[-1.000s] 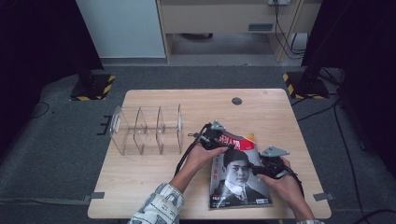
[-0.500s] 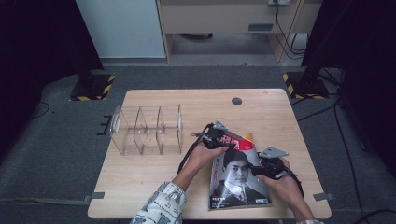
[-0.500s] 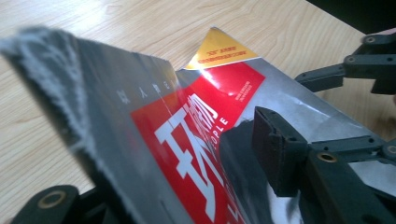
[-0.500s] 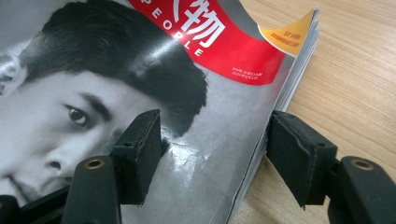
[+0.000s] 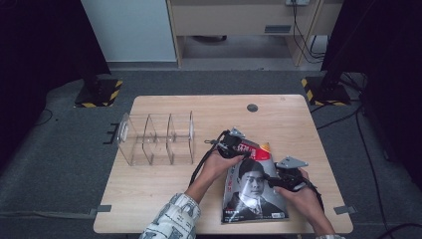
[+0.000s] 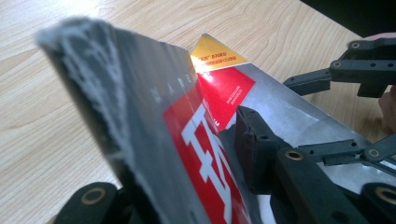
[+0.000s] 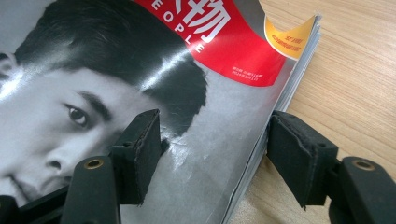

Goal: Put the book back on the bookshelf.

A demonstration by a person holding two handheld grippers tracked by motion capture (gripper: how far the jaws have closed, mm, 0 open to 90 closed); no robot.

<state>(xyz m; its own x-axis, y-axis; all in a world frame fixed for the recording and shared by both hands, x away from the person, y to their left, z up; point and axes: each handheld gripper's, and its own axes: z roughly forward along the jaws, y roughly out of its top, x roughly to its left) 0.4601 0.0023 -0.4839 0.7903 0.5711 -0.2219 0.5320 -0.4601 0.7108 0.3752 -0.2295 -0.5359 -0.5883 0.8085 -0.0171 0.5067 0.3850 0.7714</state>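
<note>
The left tongs point(image 5: 238, 148) pinch the top corner of the magazine point(image 5: 254, 186), one jaw under the pages and the other pad point(image 6: 252, 144) pressed on the glossy cover, so that this corner is lifted off the table point(image 5: 164, 194) and the stack of pages curls up toward the camera in the left gripper view; the grip sits at the corner farthest from the person, probably because that is where the pages can be raised without the whole magazine sliding; the right tongs point(image 7: 210, 154) stand spread, one jaw resting over the cover beside the printed face and the other hanging just off the page edge above the bare wood, gripping nothing; in the high view they point(image 5: 278, 181) lie at the magazine's right edge about midway along it, which looks like a position to steady that side, or to close on it once the left side is up; the magazine itself lies on the near right part of the table, cover up, its lower end close to the front edge, its small yellow flap point(image 7: 288, 36) curling up at the top corner; the clear divided rack point(image 5: 155, 139) stands well to the left of the magazine, its slots open upward and empty, a likely place for the magazine to go upright, which would explain lifting it by an edge rather than pushing it flat.
</note>
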